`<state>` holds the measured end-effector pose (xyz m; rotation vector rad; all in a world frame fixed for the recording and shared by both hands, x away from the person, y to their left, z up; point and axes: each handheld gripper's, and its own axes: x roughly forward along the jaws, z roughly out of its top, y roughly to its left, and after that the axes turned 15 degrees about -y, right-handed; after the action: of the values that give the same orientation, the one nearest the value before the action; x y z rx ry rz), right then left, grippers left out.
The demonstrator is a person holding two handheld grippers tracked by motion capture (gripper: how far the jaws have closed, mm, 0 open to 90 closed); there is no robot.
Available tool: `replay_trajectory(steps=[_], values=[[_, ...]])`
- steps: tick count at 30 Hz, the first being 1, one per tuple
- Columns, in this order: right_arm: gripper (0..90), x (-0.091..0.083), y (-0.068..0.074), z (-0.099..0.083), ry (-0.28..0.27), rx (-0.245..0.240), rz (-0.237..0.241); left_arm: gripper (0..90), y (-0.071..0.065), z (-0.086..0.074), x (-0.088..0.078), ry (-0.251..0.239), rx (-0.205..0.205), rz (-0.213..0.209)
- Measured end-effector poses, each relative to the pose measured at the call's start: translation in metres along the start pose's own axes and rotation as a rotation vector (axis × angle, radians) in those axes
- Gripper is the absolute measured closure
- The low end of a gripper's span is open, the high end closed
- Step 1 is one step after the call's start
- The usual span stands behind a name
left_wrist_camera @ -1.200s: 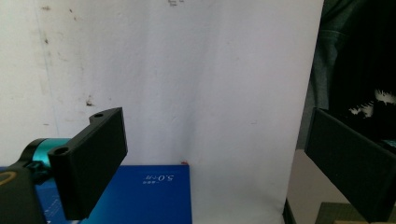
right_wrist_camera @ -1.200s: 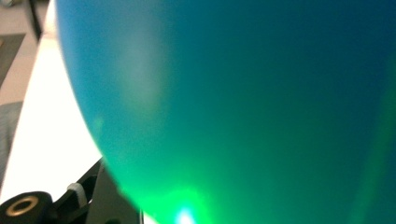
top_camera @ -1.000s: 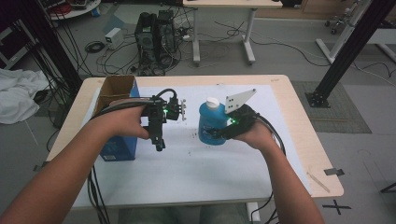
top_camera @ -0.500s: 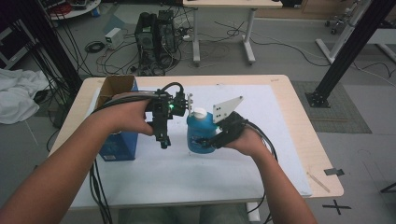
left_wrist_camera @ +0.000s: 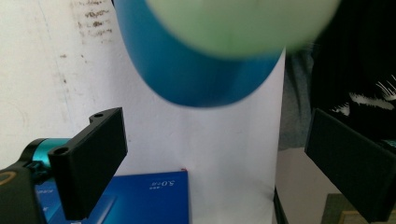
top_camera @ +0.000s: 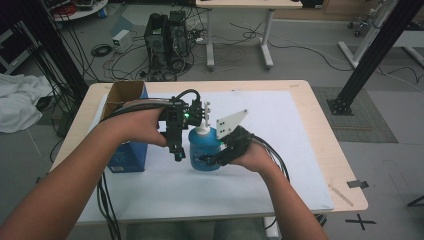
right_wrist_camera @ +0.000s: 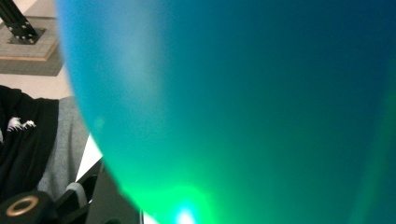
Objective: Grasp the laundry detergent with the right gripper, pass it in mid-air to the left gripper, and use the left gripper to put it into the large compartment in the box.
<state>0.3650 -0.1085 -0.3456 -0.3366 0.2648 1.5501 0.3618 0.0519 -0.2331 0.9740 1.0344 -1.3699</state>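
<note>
Blue plastic, smooth and rounded: that is the bottle point(top_camera: 204, 150) I have between my two tools, standing on the white sheet point(top_camera: 280, 150) over the middle of the table point(top_camera: 320, 115), just right of the blue box point(top_camera: 127, 152). My right gripper point(top_camera: 212, 159) sits low against the bottle's side and appears to be clamped on its body, though from above I cannot see the jaws themselves, and its own camera is pressed so close that it gives me blurred blue. My left gripper point(left_wrist_camera: 215, 154) hangs over the white cap point(top_camera: 201, 131) with its jaws spread wide and nothing between them; in the left gripper view the cap is a pale blur ahead of them. The risk, as I judge it, is the curved wall: a low grip on a slick bottle could let it twist or tip if I bear down or turn at the top. If my left jaws close off-centre they may skid off the cap and knock the bottle toward the box, and any liquid inside would spill onto the sheet.
</note>
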Motion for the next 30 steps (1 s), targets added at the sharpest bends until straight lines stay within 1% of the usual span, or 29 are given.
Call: replay_trajectory(steps=[1, 3, 4, 6, 7, 8, 9, 10, 11, 13, 14, 15, 16, 17, 18, 19, 20, 21, 23, 24, 25, 26, 27, 30], values=[[46.0, 0.003, 0.000, -0.001, -0.003, -0.010, 0.003, 5.6, -0.001, 0.000, 0.000, -0.007, 0.001, -0.007], [46.0, 0.005, 0.001, -0.001, -0.007, -0.004, 0.009, 5.7, -0.002, 0.002, 0.000, -0.005, 0.004, -0.002], [46.0, 0.010, 0.002, -0.001, -0.007, -0.010, 0.011, 5.7, -0.003, 0.003, 0.001, -0.003, 0.011, 0.001], [46.0, 0.013, 0.003, 0.000, -0.008, -0.009, 0.021, 5.6, -0.004, 0.004, 0.002, 0.002, 0.004, -0.007], [46.0, 0.014, 0.004, 0.001, -0.008, 0.002, 0.023, 5.7, -0.004, 0.004, 0.003, 0.000, 0.012, 0.000], [46.0, 0.016, 0.004, 0.001, -0.011, -0.013, 0.023, 5.7, -0.005, 0.005, 0.003, 0.000, 0.008, -0.010], [46.0, 0.018, 0.004, 0.002, -0.018, -0.022, 0.025, 5.7, -0.005, 0.006, 0.003, 0.004, 0.016, -0.003], [46.1, 0.019, 0.004, 0.003, -0.019, -0.031, 0.026, 5.7, -0.006, 0.006, 0.004, -0.007, -0.001, -0.005], [46.1, 0.020, 0.004, 0.004, -0.024, -0.028, 0.025, 5.7, -0.006, 0.007, 0.004, -0.003, 0.017, 0.001], [46.1, 0.021, 0.005, 0.005, -0.021, -0.036, 0.028, 5.7, -0.006, 0.007, 0.005, -0.006, 0.016, -0.002], [46.1, 0.022, 0.004, 0.005, -0.028, -0.037, 0.032, 5.7, -0.008, 0.007, 0.006, -0.004, -0.010, -0.018], [46.2, 0.024, 0.005, 0.007, -0.038, -0.034, 0.038, 5.6, -0.007, 0.008, 0.005, -0.008, 0.018, 0.020], [46.2, 0.025, 0.004, 0.007, -0.054, -0.051, 0.036, 5.7, -0.008, 0.009, 0.005, -0.003, 0.020, 0.007], [46.2, 0.026, 0.004, 0.008, -0.043, -0.051, 0.036, 5.7, -0.010, 0.009, 0.006, -0.002, -0.008, 0.010], [46.2, 0.027, 0.003, 0.008, -0.031, -0.074, 0.026, 5.7, -0.008, 0.010, 0.006, -0.010, 0.018, 0.002], [46.2, 0.027, 0.008, 0.009, -0.027, -0.008, 0.039, 5.6, -0.009, 0.010, 0.006, -0.006, 0.014, 0.002], [46.2, 0.027, 0.010, 0.009, -0.018, 0.018, 0.043, 5.7, -0.009, 0.011, 0.007, -0.008, 0.023, 0.006], [46.2, 0.030, 0.011, 0.008, -0.028, 0.038, 0.040, 5.7, -0.009, 0.011, 0.007, -0.011, 0.022, 0.007], [46.2, 0.030, 0.012, 0.008, -0.021, 0.040, 0.046, 5.7, -0.009, 0.011, 0.009, -0.007, 0.020, 0.007], [46.2, 0.031, 0.012, 0.008, -0.024, 0.037, 0.043, 5.7, -0.007, 0.012, 0.008, 0.017, 0.043, -0.004], [46.2, 0.031, 0.012, 0.008, -0.028, 0.028, 0.042, 5.7, -0.009, 0.012, 0.010, -0.003, 0.012, -0.001], [46.2, 0.031, 0.012, 0.008, -0.029, 0.026, 0.042, 5.7, -0.008, 0.012, 0.011, 0.003, 0.025, 0.002], [46.2, 0.031, 0.013, 0.009, -0.026, 0.035, 0.044, 5.7, -0.008, 0.013, 0.011, 0.006, 0.026, 0.000], [46.2, 0.031, 0.014, 0.010, -0.031, 0.034, 0.043, 5.7, -0.010, 0.013, 0.014, 0.003, 0.001, -0.004]])
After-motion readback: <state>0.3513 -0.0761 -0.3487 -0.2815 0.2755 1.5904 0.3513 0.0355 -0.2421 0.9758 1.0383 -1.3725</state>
